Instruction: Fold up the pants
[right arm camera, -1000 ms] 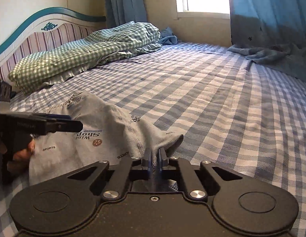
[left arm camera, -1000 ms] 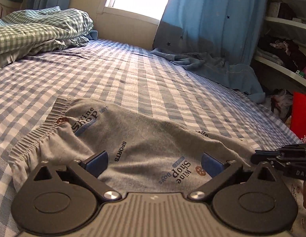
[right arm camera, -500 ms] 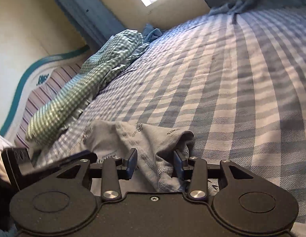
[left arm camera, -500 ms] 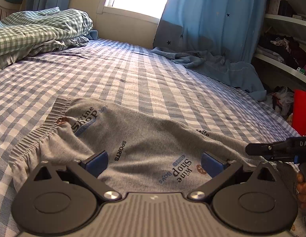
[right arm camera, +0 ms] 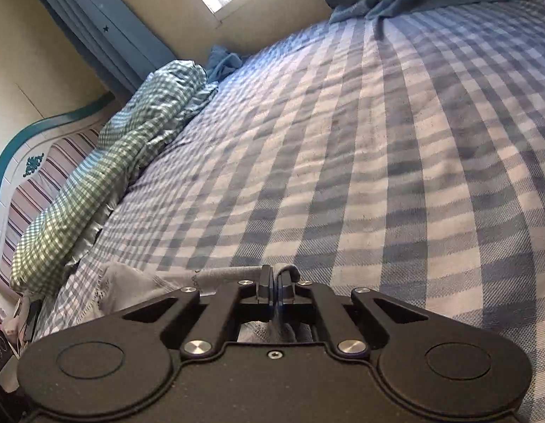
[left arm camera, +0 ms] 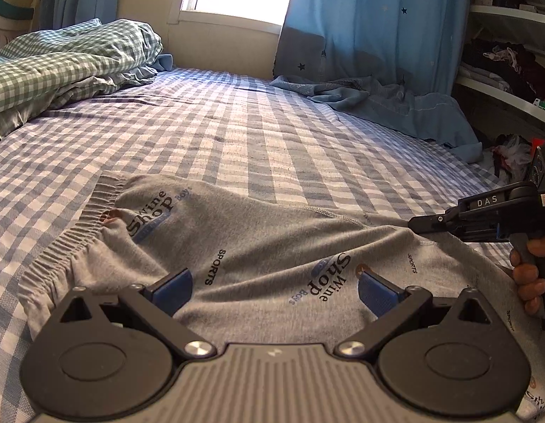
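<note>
Grey printed pants point(left arm camera: 258, 246) lie spread on the blue checked bed sheet point(left arm camera: 237, 130), elastic waistband at the left. My left gripper point(left arm camera: 274, 287) is open and empty, its blue pads just above the cloth near the front edge. My right gripper point(right arm camera: 275, 283) is shut on a fold of the grey pants point(right arm camera: 223, 275) at their right end; in the left wrist view it shows at the right edge point(left arm camera: 480, 216), held by a hand.
A green checked quilt point(left arm camera: 61, 67) is bunched at the head of the bed on the left. A blue garment point(left arm camera: 385, 102) lies under the blue curtain at the far side. Shelves with clutter point(left arm camera: 508, 70) stand at the right.
My right gripper opened half a second ago, then closed again on the pants' edge and tilted, lifting slightly. My left gripper has stayed open and still.
</note>
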Action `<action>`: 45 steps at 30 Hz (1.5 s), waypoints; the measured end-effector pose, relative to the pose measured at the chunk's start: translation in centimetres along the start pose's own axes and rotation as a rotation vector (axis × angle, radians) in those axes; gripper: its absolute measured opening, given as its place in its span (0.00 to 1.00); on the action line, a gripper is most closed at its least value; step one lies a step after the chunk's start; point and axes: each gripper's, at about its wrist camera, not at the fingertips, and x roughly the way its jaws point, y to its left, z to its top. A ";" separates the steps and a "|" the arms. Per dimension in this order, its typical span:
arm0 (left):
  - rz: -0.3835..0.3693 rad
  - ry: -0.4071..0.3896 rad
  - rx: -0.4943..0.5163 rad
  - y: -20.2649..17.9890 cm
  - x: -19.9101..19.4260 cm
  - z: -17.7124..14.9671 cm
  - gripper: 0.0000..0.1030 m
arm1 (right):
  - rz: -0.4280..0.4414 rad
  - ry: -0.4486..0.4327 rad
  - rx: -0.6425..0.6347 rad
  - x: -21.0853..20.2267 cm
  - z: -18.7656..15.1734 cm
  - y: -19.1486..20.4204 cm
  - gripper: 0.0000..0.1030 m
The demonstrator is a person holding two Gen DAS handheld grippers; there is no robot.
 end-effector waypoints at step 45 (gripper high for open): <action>-0.085 0.150 0.920 -13.2 -7.0 -6.9 0.04 | -0.556 -0.141 -0.896 -18.8 -28.3 8.3 0.21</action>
